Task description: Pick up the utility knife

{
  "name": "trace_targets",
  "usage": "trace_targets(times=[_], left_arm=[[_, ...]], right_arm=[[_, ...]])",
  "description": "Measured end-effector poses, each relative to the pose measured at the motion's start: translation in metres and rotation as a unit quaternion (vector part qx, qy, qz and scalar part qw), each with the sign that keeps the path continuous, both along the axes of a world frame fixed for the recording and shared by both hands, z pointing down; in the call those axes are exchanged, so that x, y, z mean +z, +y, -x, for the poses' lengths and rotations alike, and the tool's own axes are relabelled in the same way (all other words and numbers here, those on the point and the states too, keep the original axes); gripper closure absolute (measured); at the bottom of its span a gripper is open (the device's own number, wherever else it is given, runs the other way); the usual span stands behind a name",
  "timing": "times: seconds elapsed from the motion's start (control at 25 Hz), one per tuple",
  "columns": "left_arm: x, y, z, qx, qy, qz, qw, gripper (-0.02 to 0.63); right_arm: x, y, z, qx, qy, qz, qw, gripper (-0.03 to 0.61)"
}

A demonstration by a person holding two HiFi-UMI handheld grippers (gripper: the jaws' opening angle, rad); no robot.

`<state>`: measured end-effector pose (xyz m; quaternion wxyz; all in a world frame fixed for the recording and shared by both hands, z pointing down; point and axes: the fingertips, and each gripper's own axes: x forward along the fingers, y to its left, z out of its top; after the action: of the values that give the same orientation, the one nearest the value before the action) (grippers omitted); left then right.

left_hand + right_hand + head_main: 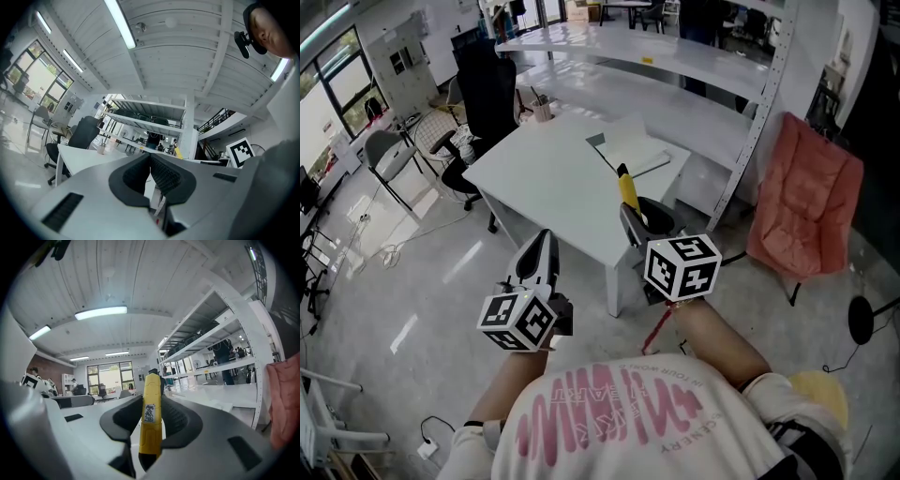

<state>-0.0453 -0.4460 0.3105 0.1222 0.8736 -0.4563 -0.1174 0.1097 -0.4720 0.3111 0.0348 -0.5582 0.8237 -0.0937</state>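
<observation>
White table (553,178) behind; utility knife (151,420) clamped upright between right gripper (642,216) jaws.

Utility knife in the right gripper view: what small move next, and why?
Probably just hold the clamp and steady it: the yellow utility knife sits between the right gripper's pads, off the white table, so the pickup looks done. The left gripper is shut and empty.

We see a white table (553,183) standing on the grey floor (422,291), with a flat white board (636,150) at its two o'clock and a small pen cup (543,111) at twelve.
</observation>
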Motion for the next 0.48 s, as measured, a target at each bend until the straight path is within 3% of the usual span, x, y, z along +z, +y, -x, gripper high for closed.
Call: trace_targets(times=[0.48], left_arm=[[0.02, 0.021, 0.009, -0.012, -0.009, 0.02, 0.9997, 0.589]], right_arm=[[0.031, 0.029, -0.008, 0.029, -0.031, 0.025, 0.999, 0.439]])
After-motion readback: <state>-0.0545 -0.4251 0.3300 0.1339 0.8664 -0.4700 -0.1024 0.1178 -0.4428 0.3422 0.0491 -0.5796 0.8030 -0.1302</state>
